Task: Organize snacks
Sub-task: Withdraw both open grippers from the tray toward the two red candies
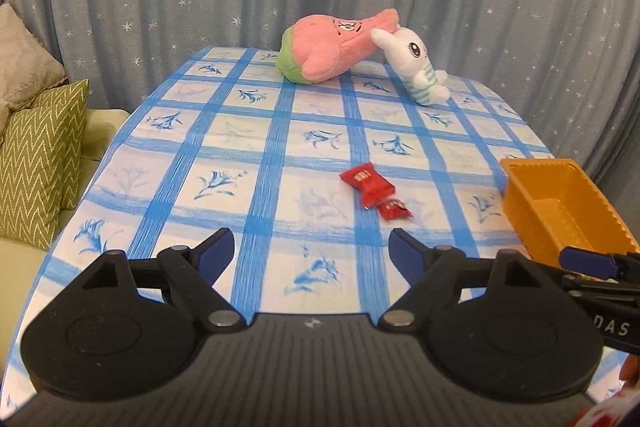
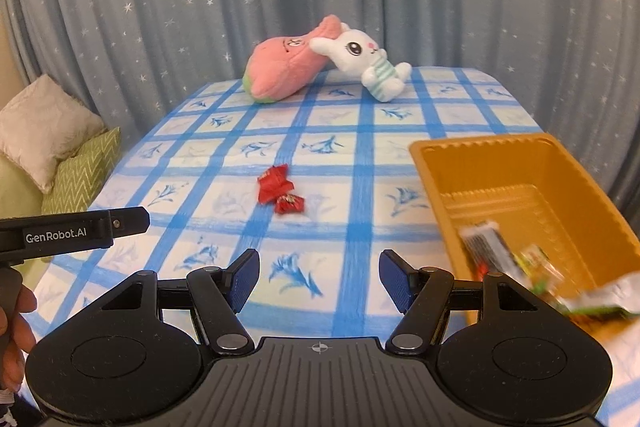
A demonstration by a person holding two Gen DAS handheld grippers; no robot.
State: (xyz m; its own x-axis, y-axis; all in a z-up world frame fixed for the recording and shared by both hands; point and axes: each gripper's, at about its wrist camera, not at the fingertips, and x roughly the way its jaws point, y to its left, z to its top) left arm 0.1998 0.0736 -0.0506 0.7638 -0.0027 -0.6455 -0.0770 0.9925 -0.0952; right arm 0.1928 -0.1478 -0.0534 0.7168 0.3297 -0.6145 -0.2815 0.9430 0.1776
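Snacks: two red candies [image 1: 374, 191] in crinkly, twisted-end foil wrappers lie touching each other on the tabletop [image 1: 240, 163], ahead of the left gripper [image 1: 311, 247] and a little to the right of the gap between its jaws. Those jaws stand released, with nothing between the ribbed blue pads, only cloth below. The tabletop wears a soft cloth of white squares with blue brushed stripes and blue flower prints. To the left of the jaws, off the table edge, sit a green zigzag-patterned cushion [image 1: 40, 163] and a beige quilted one. Far beyond the jaws lie two plush toys, a fuzzy pink one with a green end [image 1: 332, 51] and a white rabbit in a striped top [image 1: 416, 67] leaning against it. To the right of the jaws stands an orange plastic tray [image 1: 560, 211], rectangular with a scalloped rim and ribbed walls.

From the right wrist, the right gripper [image 2: 319, 281] also hovers with its jaws apart and empty. The candies [image 2: 280, 193] lie ahead of them, slightly left of the gap. Left of the jaws, a black finger of the left gripper reaches in, with part of a hand [image 2: 14, 331] below it. Right of the jaws, the tray [image 2: 480, 155] holds blurred packets [image 2: 492, 247], dark, green and silvery; their exact shapes cannot be made out.
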